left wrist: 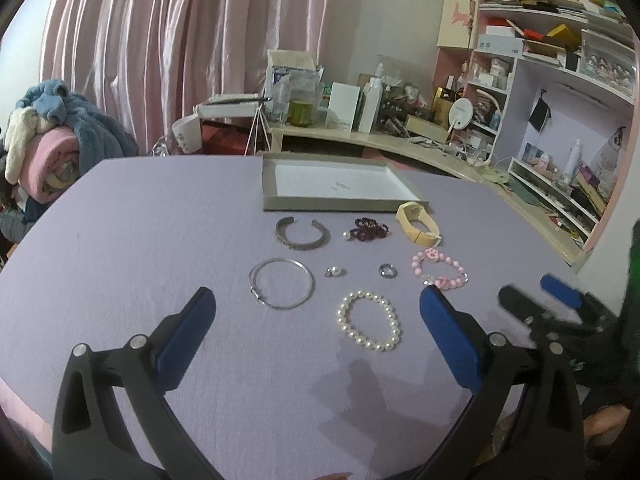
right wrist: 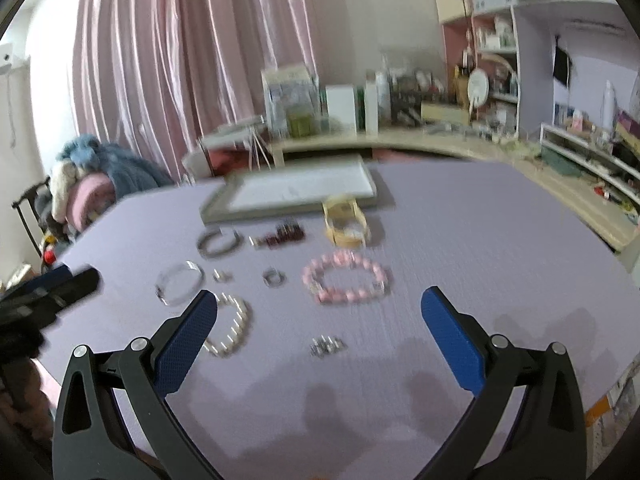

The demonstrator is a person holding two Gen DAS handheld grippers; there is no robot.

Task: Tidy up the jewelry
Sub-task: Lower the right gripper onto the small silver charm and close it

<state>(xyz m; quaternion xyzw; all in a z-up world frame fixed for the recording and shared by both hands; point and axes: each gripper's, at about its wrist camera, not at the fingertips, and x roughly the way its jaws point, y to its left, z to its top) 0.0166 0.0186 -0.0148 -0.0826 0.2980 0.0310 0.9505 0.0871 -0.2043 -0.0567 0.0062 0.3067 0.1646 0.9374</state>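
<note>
Only the right wrist view shows a small silver piece; both grippers gape wide, empty

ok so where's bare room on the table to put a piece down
Inside the shallow grey cardboard tray, whose white floor is bare. Also the lilac tabletop left of the thin silver bangle, and the near strip below the white pearl bracelet. It is crowded between the tray and the pearls, where the pink bead bracelet and the rings lie.

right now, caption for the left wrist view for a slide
Open left gripper above bracelets and rings laid before an empty tray.
</note>
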